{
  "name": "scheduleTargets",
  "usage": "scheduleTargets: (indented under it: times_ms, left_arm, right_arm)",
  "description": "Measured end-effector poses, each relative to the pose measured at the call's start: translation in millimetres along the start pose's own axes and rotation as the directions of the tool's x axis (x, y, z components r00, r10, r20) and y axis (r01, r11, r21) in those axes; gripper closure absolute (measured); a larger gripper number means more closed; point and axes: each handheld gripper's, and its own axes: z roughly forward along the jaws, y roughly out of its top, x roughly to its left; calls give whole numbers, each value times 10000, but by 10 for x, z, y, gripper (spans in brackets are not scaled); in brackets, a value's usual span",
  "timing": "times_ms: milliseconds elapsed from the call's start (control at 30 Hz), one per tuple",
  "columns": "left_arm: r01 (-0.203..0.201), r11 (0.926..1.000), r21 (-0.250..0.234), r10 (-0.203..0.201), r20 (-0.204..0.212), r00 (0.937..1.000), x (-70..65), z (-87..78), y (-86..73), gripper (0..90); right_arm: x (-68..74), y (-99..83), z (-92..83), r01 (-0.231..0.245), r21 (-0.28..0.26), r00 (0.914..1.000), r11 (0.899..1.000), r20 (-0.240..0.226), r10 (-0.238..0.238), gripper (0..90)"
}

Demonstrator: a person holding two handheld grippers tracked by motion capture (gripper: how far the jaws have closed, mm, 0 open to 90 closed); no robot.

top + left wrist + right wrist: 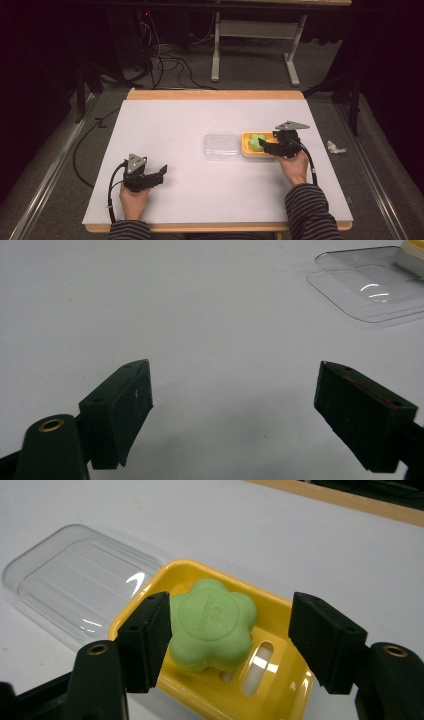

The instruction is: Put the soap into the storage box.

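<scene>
Where it sits: the green flower-shaped soap (pixel 212 625) lies in the yellow soap dish (pixel 280 680), leaning on the dish's slotted floor; its stamped lettering is too faint to read.
Right gripper: the right gripper (pixel 230 635) has its jaws spread on either side of the soap. One jaw looks to be touching the soap's edge, the other stands apart from it, so nothing is clamped. In the high view the right gripper (pixel 265 143) covers the near right part of the dish, and the soap (pixel 256 142) is partly hidden behind it.
Dish: its lower corner is cut off at the bottom of the right gripper view.
Clear lid: the clear plastic lid (pixel 221 146) lies flat on the white table (pixel 170 125), just beside the dish on its left. Whether the two touch is hard to tell. In the left gripper view the lid (pixel 370 290) is cut by the frame's right edge.
Left gripper: the left gripper (pixel 161 172) is held low over bare table at the near left, jaws wide apart and empty.
Right hand: the right hand (pixel 292 167) shows a striped sleeve (pixel 310 210) behind it.
</scene>
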Motion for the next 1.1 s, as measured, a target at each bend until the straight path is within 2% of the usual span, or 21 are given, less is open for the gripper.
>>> scheduleTargets:
  times_ms: [67,533,800,1000,1100]
  left_arm:
    - [11,10000,2,-11,5,10000,0,0,0,163]
    - [22,10000,-8,-22,4,10000,1,-1,1,163]
    - [9,10000,-6,-9,7,10000,1,-1,1,163]
    - [-6,10000,-26,6,-7,10000,2,-3,1,164]
    - [34,10000,-35,-34,0,10000,3,-3,3,164]
  right_arm:
    - [-12,6,-62,-57,-242,10000,9997,-64,55,352]
    - [-47,-44,-252,-3,-845,10000,9964,-8,3,329]
    - [-80,-90,-369,-223,-1142,9997,9932,16,227,327]
    - [-113,-120,-429,-213,-1344,9998,9907,31,220,324]
    - [-122,-148,-488,-376,-1438,9992,9889,64,390,324]
